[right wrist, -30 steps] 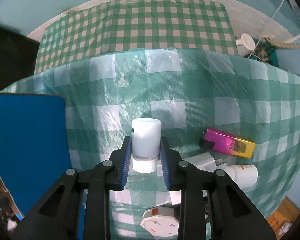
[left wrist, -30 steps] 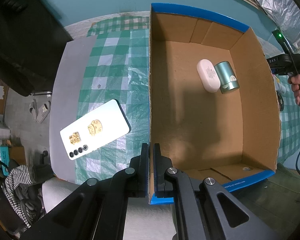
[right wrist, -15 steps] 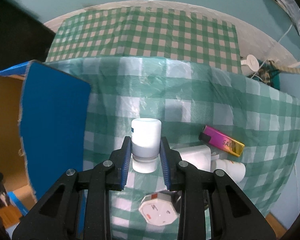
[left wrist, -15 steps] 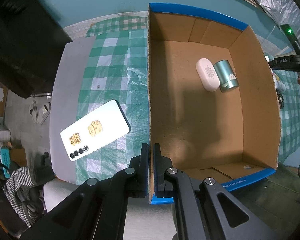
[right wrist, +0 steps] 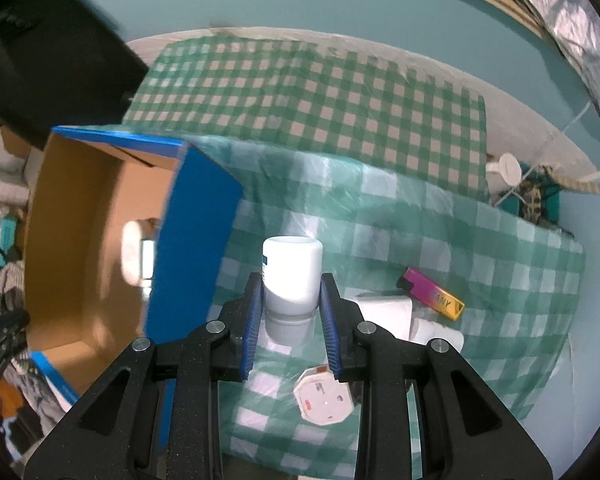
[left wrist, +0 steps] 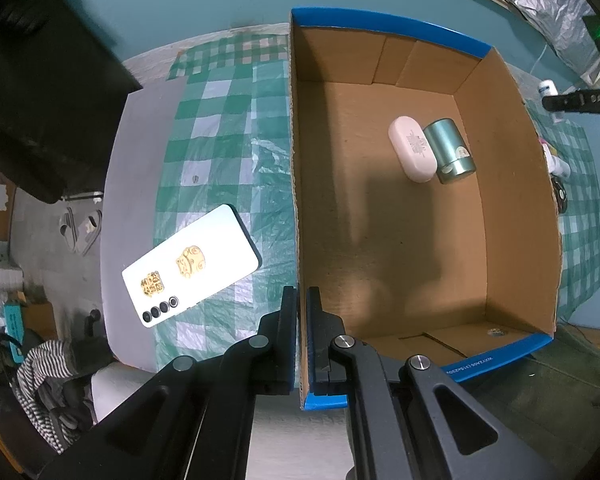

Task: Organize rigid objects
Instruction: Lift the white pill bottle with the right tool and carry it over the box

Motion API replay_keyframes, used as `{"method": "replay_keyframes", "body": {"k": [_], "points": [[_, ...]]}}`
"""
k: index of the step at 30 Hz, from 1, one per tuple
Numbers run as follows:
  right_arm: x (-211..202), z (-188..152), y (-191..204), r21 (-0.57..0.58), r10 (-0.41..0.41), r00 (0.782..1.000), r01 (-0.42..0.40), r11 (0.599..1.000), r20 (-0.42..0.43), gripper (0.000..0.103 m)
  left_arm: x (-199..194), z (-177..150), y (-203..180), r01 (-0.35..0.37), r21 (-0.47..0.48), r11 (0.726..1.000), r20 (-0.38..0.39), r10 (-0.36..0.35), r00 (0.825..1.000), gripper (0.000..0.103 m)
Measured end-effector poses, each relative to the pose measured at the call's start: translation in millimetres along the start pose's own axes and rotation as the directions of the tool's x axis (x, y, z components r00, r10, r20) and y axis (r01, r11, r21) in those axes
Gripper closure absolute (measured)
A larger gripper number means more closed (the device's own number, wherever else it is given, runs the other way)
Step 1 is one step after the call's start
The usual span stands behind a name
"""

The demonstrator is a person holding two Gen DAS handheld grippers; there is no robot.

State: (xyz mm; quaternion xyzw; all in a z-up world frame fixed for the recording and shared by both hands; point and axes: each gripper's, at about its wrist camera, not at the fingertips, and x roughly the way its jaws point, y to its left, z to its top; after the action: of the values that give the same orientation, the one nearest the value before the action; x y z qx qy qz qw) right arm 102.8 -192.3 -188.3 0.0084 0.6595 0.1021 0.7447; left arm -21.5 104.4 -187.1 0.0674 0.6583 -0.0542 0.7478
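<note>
My right gripper [right wrist: 291, 292] is shut on a small white bottle [right wrist: 291, 276], held off the checked cloth to the right of the blue-sided cardboard box [right wrist: 196, 240]. My left gripper [left wrist: 302, 300] is shut on the box wall [left wrist: 299, 216], one finger on each side of its left edge. Inside the box lie a white oval case [left wrist: 412, 149] and a teal metal tin [left wrist: 450, 151], side by side. The same white case [right wrist: 133, 248] shows blurred in the right wrist view. The right gripper's body [left wrist: 580, 100] pokes in at the far right edge of the left wrist view.
A white phone [left wrist: 190, 266] lies face down on the cloth left of the box. Below the held bottle sit a pink-and-gold lighter [right wrist: 430, 294], a white charger block [right wrist: 384, 314], a white tube [right wrist: 436, 332] and an octagonal white plug [right wrist: 324, 394]. Beyond the table edge is teal floor.
The right gripper rose with the white bottle and rolled, bringing the box's open inside into its view. The left gripper and box stayed put.
</note>
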Motion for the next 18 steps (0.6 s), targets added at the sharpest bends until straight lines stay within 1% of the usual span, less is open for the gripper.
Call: {"method": "replay_keyframes", "body": {"k": [10, 18], "points": [[-25.0, 9.2, 34.2, -0.094, 0.021, 0.999, -0.018, 0.995, 0.031, 0.076, 0.0, 0.4, -0.1, 0.001, 0.001, 1.0, 0.0, -0.001, 1.0, 0.1], [-32.3, 20.7, 65.0, -0.176, 0.037, 0.998, -0.029, 0.984, 0.041, 0.076, 1.0, 1.3, -0.2, 0.004, 0.002, 1.0, -0.001, -0.004, 1.0, 0.1]]}}
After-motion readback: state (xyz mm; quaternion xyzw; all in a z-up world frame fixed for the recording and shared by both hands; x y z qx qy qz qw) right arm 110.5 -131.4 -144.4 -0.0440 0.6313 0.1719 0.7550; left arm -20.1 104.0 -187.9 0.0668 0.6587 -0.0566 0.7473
